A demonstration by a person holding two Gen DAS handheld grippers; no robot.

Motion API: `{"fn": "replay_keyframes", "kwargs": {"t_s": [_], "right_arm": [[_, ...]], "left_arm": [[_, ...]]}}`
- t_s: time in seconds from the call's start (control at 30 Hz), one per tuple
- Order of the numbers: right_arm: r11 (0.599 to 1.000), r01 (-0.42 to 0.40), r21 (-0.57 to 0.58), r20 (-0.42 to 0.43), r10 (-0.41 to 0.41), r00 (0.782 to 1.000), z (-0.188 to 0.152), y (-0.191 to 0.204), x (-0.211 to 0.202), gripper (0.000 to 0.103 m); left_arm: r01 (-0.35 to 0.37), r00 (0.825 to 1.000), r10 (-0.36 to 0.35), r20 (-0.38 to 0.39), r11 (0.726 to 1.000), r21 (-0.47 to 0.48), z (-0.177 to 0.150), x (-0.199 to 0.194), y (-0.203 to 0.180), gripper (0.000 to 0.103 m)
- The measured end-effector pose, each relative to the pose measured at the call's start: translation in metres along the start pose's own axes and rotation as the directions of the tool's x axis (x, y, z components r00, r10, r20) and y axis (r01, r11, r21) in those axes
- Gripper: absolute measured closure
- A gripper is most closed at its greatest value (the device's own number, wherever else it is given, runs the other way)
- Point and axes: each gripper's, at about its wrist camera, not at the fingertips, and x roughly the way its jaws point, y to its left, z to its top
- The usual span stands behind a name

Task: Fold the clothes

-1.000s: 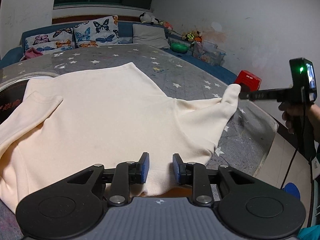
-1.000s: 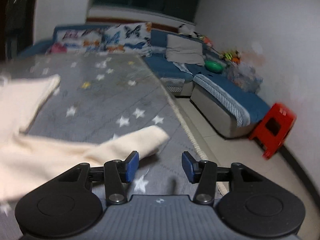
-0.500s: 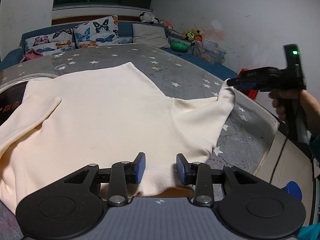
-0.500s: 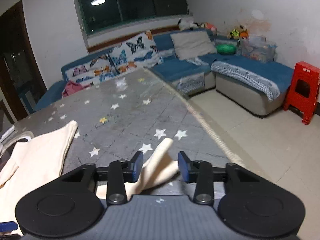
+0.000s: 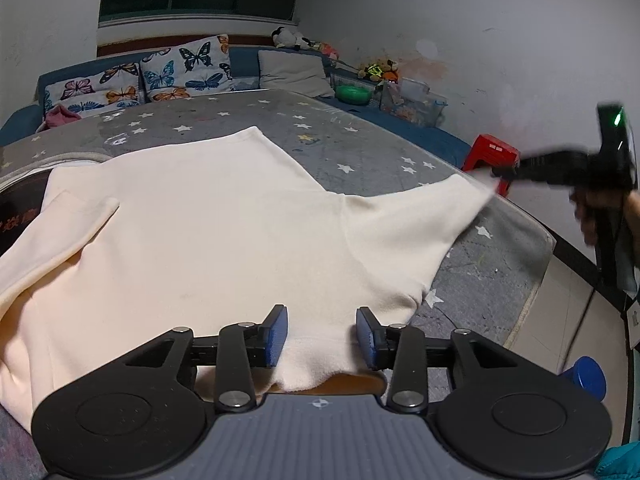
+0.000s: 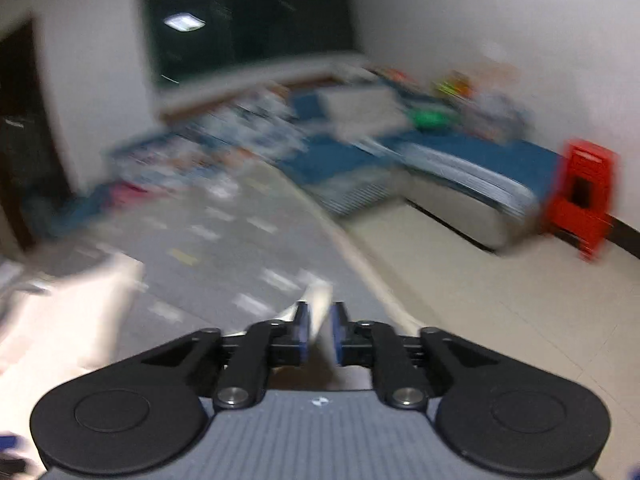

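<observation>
A cream sweatshirt (image 5: 208,232) lies spread on the grey star-patterned table (image 5: 360,152). My left gripper (image 5: 322,330) is open, its blue pads on either side of the garment's near edge. One sleeve (image 5: 440,216) stretches right and is lifted at its cuff. My right gripper (image 6: 320,328) is shut on that cuff (image 6: 318,300); in the left wrist view it (image 5: 496,174) shows blurred at the table's right edge. The other sleeve (image 5: 60,232) lies folded at the left.
A blue sofa (image 5: 248,68) with butterfly pillows stands behind the table. A red stool (image 6: 582,196) stands on the tiled floor at the right. A green bowl (image 5: 352,94) and toys sit by the far wall. The table's right edge (image 5: 540,264) is close.
My right gripper has closed on the sleeve cuff and pulled it up and to the right, stretching the sleeve. My left gripper has opened wider over the near edge.
</observation>
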Motion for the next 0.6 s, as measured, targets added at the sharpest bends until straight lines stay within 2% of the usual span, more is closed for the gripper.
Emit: {"fn": "replay_keyframes", "kwargs": {"t_s": [0.03, 0.1, 0.27, 0.4, 0.5, 0.6], "right_arm": [[0.999, 0.038, -0.004, -0.015, -0.039, 0.999, -0.006, -0.007, 0.002, 0.088], [0.998, 0.057, -0.02, -0.022, -0.058, 0.998, -0.011, -0.01, 0.0, 0.087], [0.995, -0.047, -0.091, 0.001, 0.047, 0.999, -0.006, 0.015, -0.004, 0.087], [0.984, -0.132, -0.121, -0.052, 0.127, 0.991, 0.0, 0.045, 0.02, 0.079], [0.984, -0.128, -0.121, -0.084, 0.118, 0.989, 0.0, 0.056, 0.042, 0.076], [0.987, -0.098, -0.126, -0.081, 0.088, 0.993, 0.005, 0.061, 0.052, 0.075]], "left_arm": [[0.0, 1.0, 0.0, -0.002, 1.0, 0.001, 0.0, 0.0, 0.0, 0.061], [0.001, 1.0, -0.001, -0.005, 1.0, 0.003, 0.001, 0.001, 0.0, 0.061], [-0.008, 1.0, 0.008, -0.008, 1.0, 0.003, 0.002, 0.0, -0.001, 0.061], [-0.012, 1.0, 0.012, -0.016, 1.0, -0.001, 0.002, -0.002, -0.001, 0.061], [-0.036, 0.999, 0.036, -0.016, 0.999, -0.012, 0.007, -0.008, 0.006, 0.061], [-0.1, 0.995, 0.1, 0.018, 0.995, -0.018, 0.017, -0.018, 0.02, 0.061]]}}
